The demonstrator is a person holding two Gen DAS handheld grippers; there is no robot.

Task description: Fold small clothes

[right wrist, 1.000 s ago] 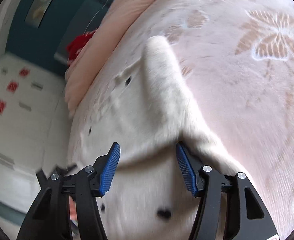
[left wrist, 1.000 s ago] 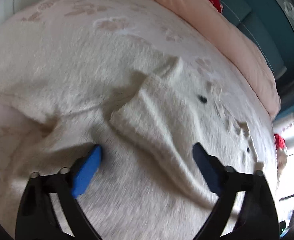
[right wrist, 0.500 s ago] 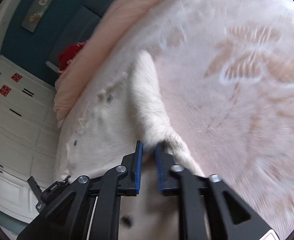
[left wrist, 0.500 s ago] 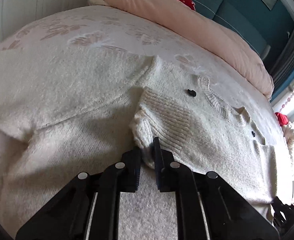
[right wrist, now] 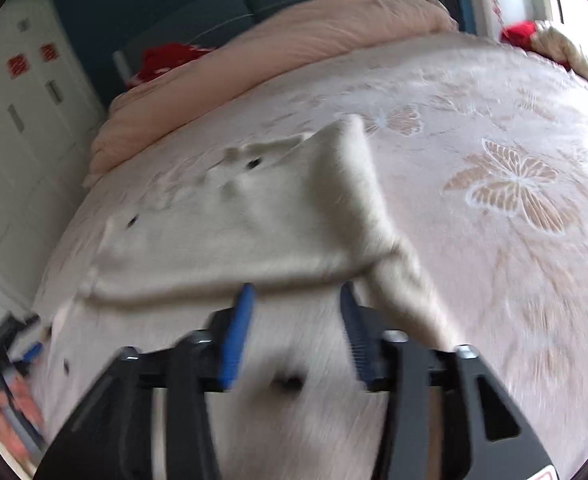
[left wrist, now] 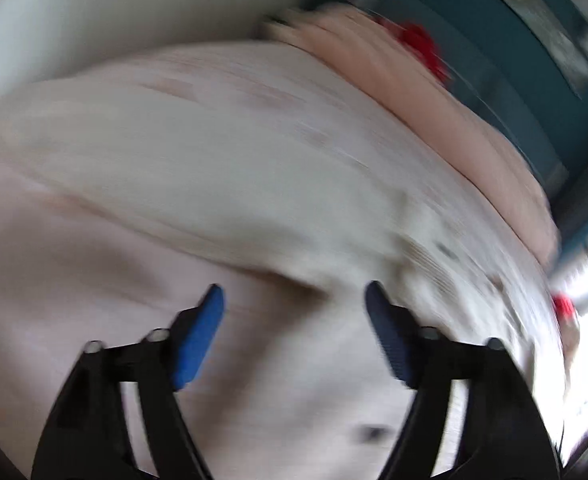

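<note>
Bed (right wrist: 514, 280) with butterfly-patterned cover, the cream sweater (right wrist: 254, 216) lying on it mid-fold; left gripper (left wrist: 294, 300) and right gripper (right wrist: 296, 300), jaws just opened and released, next need a fresh edge to grasp.

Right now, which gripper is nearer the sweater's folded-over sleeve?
Right. The right gripper, open, sits just below the folded sleeve; the left gripper, open, hangs over blurred cream fabric, farther off.

A pale pink bedspread (right wrist: 514, 240) with woven butterflies covers the bed; a rolled peach duvet (right wrist: 314, 36) lies before white cupboards (right wrist: 18, 128).
</note>
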